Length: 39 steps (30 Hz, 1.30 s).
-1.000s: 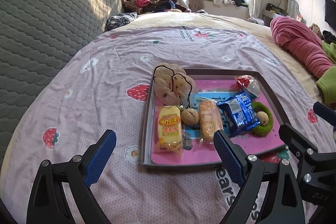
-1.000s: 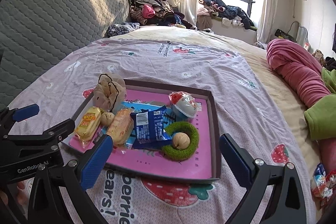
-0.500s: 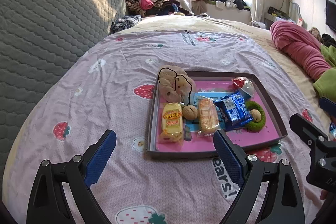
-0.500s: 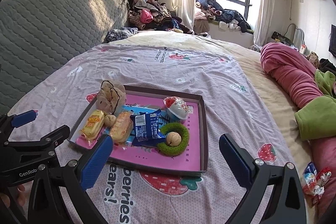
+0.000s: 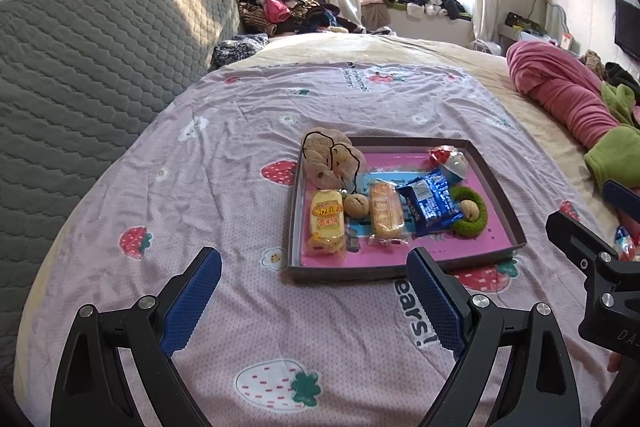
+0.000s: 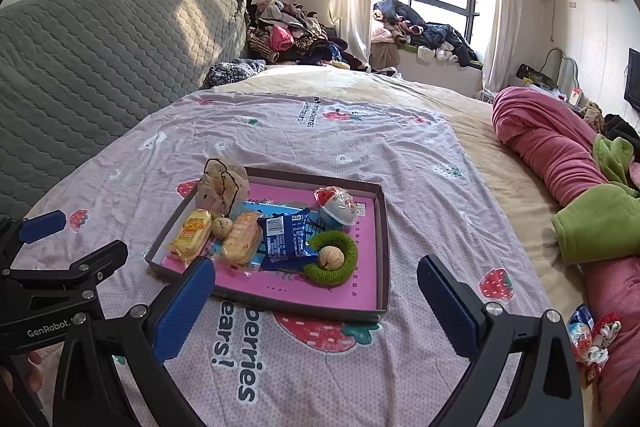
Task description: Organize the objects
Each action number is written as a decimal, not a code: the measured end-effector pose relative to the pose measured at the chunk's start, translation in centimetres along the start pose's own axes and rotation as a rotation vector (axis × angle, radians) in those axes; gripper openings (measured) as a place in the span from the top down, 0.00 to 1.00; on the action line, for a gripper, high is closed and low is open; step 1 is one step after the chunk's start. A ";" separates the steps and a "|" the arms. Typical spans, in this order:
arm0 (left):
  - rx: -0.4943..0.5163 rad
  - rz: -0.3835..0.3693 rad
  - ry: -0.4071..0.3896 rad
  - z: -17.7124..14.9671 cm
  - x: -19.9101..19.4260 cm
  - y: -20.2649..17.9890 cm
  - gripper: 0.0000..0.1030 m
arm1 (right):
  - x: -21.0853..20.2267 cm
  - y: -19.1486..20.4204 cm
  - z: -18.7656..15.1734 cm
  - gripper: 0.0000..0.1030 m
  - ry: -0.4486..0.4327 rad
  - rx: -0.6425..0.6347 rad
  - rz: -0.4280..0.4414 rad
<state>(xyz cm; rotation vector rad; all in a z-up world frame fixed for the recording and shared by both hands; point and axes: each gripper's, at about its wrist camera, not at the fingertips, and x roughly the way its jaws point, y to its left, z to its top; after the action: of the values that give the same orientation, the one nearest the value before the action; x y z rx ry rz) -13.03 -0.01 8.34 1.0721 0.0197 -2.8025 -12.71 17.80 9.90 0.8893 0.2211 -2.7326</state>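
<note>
Snacks and small items are gathered in a shallow dark-rimmed tray (image 5: 496, 187) with a pink floor, set on the strawberry-print bedsheet (image 5: 224, 163) toward the near right of the bed. Along the near row a yellow cake packet (image 5: 327, 221), a walnut (image 5: 356, 205), an orange wrapped cake (image 5: 385, 213) and a blue biscuit pack (image 5: 430, 203) are laid side by side, apparently so that each can be reached singly. A green ring (image 5: 474, 221) with a second walnut (image 5: 469, 209) nested in its hollow lies at the right, where the nut is kept from rolling. A beige scrunchie bundle (image 5: 330, 163) rests over the far left corner, and a red-and-white wrapped sweet (image 5: 450, 159) sits at the far right.

Nothing is held by the left gripper (image 5: 314, 301), whose jaws are spread wide near the tray's near edge. The right gripper (image 6: 314, 307) is likewise spread wide and empty, its left finger overlapping the tray's near rim in view. Both appear to be held back from the tray, which suggests the sorting is judged largely complete. A few wrapped sweets (image 6: 590, 337) lie loose at the near right, well apart from the tray.
</note>
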 end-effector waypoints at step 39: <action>0.003 0.021 -0.065 -2.7 -11.1 0.2 0.08 | -11.9 -0.5 -1.3 0.01 -0.075 -0.034 -0.030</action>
<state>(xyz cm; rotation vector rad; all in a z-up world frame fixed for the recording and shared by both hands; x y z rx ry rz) -3.07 1.34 13.71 0.9753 -0.0023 -2.8174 -2.88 20.88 15.96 0.7784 0.2677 -2.7748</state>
